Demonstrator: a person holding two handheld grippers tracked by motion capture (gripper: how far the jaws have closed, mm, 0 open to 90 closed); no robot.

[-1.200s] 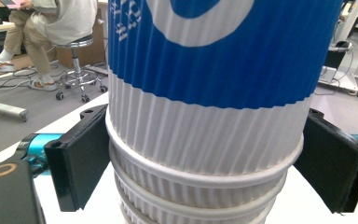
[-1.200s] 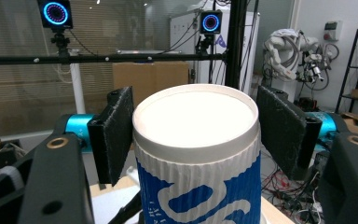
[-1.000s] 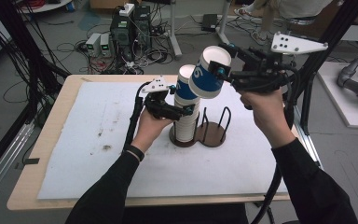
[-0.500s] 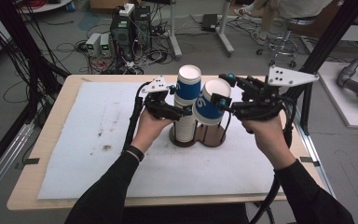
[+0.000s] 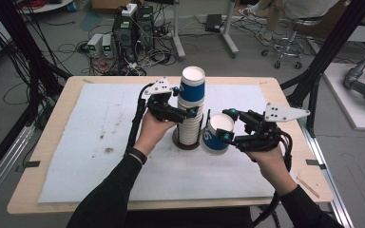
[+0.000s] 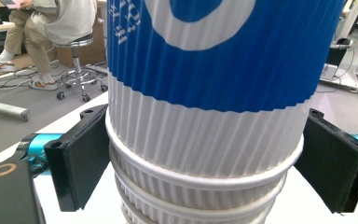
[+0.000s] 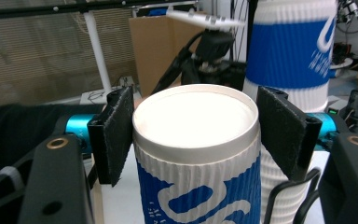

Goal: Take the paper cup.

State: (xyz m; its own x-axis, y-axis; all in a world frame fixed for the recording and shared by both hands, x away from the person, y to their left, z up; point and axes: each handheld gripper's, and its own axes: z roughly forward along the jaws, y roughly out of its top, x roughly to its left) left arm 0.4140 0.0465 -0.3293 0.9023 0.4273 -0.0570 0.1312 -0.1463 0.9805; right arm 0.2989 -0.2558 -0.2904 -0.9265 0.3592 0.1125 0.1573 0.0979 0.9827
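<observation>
Near the middle of the table [image 5: 52, 190], a little toward its far edge — a tall stack of ribbed blue-and-white paper cups [image 5: 190, 111], upright on a dark round wire holder [image 5: 179, 142] whose loop also shows at the lower right of the right gripper view. Left gripper [image 5: 183, 113] at the stack from its left side, jaws on either side of it around mid-height; in the left gripper view both black pads sit against the white ribbed wall just above a rolled rim, so clenched on the stack, judged to be steadying it. Right gripper [image 5: 225, 137] clamped on a single cup [image 5: 215, 135], pads pressing the wall just under the rim at both sides. Single cup held just right of the stack's lower half, close beside it though contact between them cannot be told; mouth open and facing up and toward the near edge, long axis tilted off vertical, base pointing down and away. The relation that matters — single cup low beside the stack, stack's open top well above it and slightly left toward the far edge. If meant for the stack, a lift above the top cup and a righting of the axis first; if meant for the holder's free side, only a short drop, with the wire loop the likely snag
</observation>
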